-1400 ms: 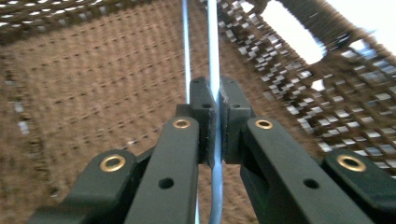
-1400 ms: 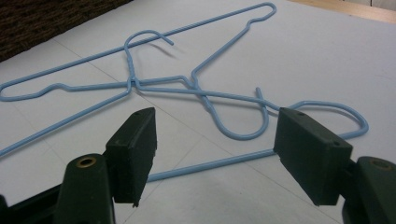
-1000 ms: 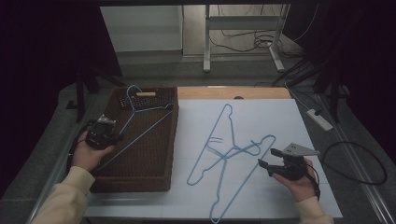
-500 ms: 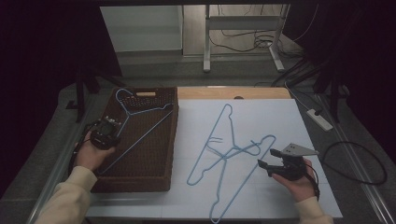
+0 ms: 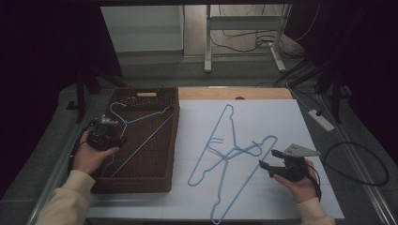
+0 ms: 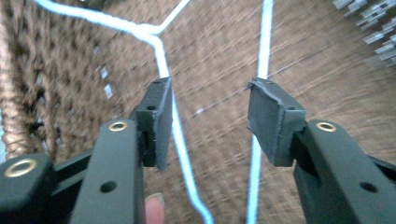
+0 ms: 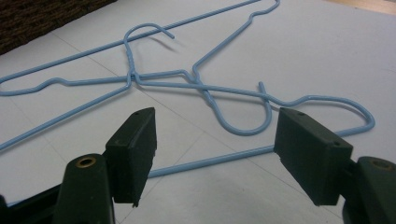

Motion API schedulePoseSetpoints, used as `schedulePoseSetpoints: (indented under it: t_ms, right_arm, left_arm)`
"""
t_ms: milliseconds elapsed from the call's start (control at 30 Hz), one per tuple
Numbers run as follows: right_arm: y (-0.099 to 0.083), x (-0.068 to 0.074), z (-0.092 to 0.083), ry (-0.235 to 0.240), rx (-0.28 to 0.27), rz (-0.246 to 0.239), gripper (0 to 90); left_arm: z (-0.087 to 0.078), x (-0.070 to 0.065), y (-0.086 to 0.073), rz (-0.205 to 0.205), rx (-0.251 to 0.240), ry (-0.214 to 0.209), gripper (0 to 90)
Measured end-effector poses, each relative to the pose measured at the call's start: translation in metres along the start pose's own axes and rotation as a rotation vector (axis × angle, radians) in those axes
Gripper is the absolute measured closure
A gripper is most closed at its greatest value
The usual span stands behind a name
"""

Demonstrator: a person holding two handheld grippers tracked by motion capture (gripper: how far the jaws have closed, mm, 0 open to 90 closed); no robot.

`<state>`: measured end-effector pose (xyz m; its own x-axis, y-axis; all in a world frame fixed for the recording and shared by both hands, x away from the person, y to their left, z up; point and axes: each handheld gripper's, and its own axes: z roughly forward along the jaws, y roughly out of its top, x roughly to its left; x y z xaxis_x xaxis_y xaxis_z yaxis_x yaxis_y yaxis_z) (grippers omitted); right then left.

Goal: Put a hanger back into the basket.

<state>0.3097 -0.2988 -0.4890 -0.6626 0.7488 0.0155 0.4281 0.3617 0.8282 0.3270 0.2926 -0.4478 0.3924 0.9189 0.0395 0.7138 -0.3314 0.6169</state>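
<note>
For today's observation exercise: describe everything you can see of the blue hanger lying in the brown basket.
The hanger in the basket is thin light-blue wire, seemingly coated, with a curled hook at the far left, a twisted neck and a straight bottom bar. It lies flat and slantwise on the woven basket floor. The left tool hovers over its neck; its jaws have just been opening and stand apart, the wire between the pads with none pressing on it.
</note>
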Motion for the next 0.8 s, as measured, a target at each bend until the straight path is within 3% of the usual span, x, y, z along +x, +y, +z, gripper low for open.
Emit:
schedulePoseSetpoints:
  t_ms: [33,200,567,800]
  right_arm:
    - [0.000,0.000,0.000,0.000,-0.002,0.000,30.2]
    - [0.000,-0.001,0.000,0.002,-0.003,0.006,30.2]
    - [0.003,-0.003,-0.002,0.005,-0.014,0.010,30.0]
    - [0.005,-0.002,-0.003,0.000,-0.014,0.009,30.0]
  left_arm:
    - [-0.009,-0.002,-0.001,-0.011,-0.057,-0.050,44.4]
    - [-0.024,-0.010,-0.004,-0.027,-0.152,-0.133,39.0]
    - [-0.046,-0.032,-0.012,-0.017,-0.280,-0.197,36.2]
    - [-0.054,-0.052,-0.021,-0.008,-0.315,-0.248,35.7]
